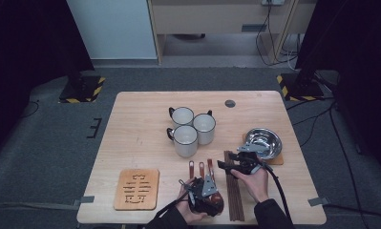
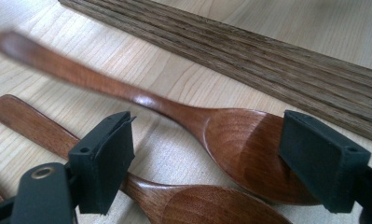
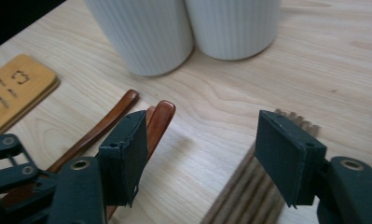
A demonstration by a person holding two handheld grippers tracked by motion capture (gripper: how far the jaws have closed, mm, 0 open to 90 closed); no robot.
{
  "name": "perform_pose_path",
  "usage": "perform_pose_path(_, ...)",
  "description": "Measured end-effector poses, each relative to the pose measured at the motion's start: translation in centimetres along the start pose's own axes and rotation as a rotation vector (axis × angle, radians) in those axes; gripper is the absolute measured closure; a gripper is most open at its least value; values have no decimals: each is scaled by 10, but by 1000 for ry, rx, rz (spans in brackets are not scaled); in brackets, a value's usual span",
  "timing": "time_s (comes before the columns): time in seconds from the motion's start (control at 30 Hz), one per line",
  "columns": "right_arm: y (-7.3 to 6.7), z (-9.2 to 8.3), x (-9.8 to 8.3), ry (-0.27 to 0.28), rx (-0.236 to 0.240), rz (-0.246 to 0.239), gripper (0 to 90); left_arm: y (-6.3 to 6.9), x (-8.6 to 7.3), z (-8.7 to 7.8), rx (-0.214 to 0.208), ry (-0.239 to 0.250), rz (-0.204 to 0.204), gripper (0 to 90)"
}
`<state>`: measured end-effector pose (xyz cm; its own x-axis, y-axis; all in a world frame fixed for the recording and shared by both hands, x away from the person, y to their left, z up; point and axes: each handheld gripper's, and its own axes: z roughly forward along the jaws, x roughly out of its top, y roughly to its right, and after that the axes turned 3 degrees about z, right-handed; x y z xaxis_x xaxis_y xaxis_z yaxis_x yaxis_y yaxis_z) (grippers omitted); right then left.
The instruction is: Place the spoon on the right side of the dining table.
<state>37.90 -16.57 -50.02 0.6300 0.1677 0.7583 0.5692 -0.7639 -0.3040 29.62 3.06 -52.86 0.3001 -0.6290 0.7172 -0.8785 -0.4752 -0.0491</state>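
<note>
Pale wood counter (image 1: 131, 138) bearing, from largest to smallest: three white mugs (image 1: 190, 128) with dark rims clustered at centre; steel bowl (image 1: 263, 142) on a mat at right; slotted wooden trivet (image 1: 136, 189) at near left; bundle of dark-grained chopsticks (image 1: 233, 193) lying lengthwise at near centre-right; three reddish-brown wooden spoons (image 1: 201, 170), glossy, with handles pointing toward the mugs.

Left tongs (image 1: 205, 191) low over the spoon bowls at the near edge, gripped from below by a hand. Left gripper view: jaws partly spread on either side of the upper spoon (image 2: 239, 140), right pad at the rim of its bowl, left pad standing off from the neck; actual contact not clear. Handle of that spoon blurred and raised off the counter grain; a second spoon (image 2: 183, 203) lying just beneath, between the jaws. Chopsticks (image 2: 249, 51) running slantwise beyond, apart from the spoons.

Right tongs (image 1: 236, 160) between spoon handles and steel bowl, above the far end of the chopsticks. Right gripper view: jaws wide apart, nothing pinched; chopstick ends (image 3: 249, 186) below the right pad, spoon handle tips (image 3: 158, 119) just behind the left pad, ribbed walls of two mugs (image 3: 183, 28) ahead, trivet corner (image 3: 11, 88) at left.

Ribbing on the mugs and wood grain of spoons legible in the gripper views; overall layout legible from the high view.
</note>
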Motion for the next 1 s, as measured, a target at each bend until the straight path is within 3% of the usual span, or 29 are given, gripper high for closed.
perform_pose_path(0.27, -3, 9, -4, -28, 53, 22, 362, -1, -2, 0, -7, 3, -6, 173)
perform_pose_path(0.63, -2, 16, -9, -63, 78, 31, 406, -1, -3, -1, -6, 6, -18, 177)
perform_pose_path(1.0, 3, 20, -14, -105, 116, 62, 559, -1, -4, -1, -5, 7, -15, 179)
